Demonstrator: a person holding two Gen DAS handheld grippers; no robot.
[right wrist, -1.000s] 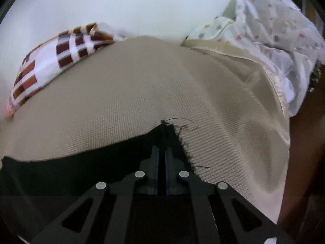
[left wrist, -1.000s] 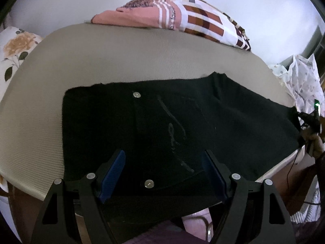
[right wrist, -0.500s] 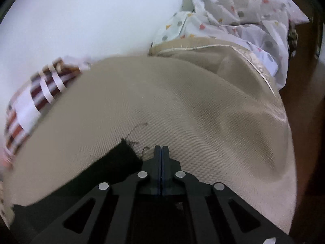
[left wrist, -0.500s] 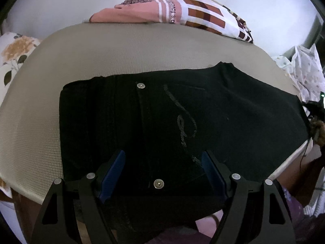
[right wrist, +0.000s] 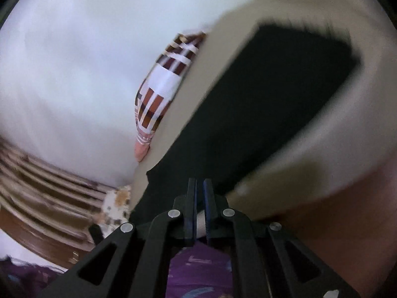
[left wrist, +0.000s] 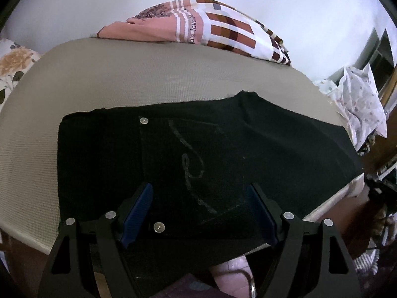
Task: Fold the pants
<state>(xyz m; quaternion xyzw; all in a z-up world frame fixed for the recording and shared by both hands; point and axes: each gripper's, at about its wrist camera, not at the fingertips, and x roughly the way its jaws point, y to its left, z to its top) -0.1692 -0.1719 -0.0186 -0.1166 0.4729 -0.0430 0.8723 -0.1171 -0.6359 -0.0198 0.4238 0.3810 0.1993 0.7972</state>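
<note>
Black pants (left wrist: 198, 154) lie flat on a beige mattress (left wrist: 124, 82), waistband at the left, legs running right. Grey stitching and silver rivets mark a pocket. My left gripper (left wrist: 199, 196) is open and empty, hovering over the near edge of the pants with its blue pads (left wrist: 139, 206) wide apart. In the blurred, tilted right wrist view the pants (right wrist: 260, 104) stretch away across the mattress (right wrist: 347, 136). My right gripper (right wrist: 199, 186) has its jaws almost together with a thin gap, by the near end of the pants. Whether cloth is between them is unclear.
A folded pink, white and brown checked blanket (left wrist: 211, 29) lies at the far edge of the mattress against a white wall. A floral pillow (left wrist: 12, 67) is at the left. Dotted white bedding (left wrist: 359, 104) is bunched at the right. The blanket (right wrist: 161, 94) also shows in the right wrist view.
My right gripper has swung and rolled sharply, off the pant hem, so its view now looks along the pants. Its jaws have parted slightly. The left gripper has stayed open and hardly moved.
</note>
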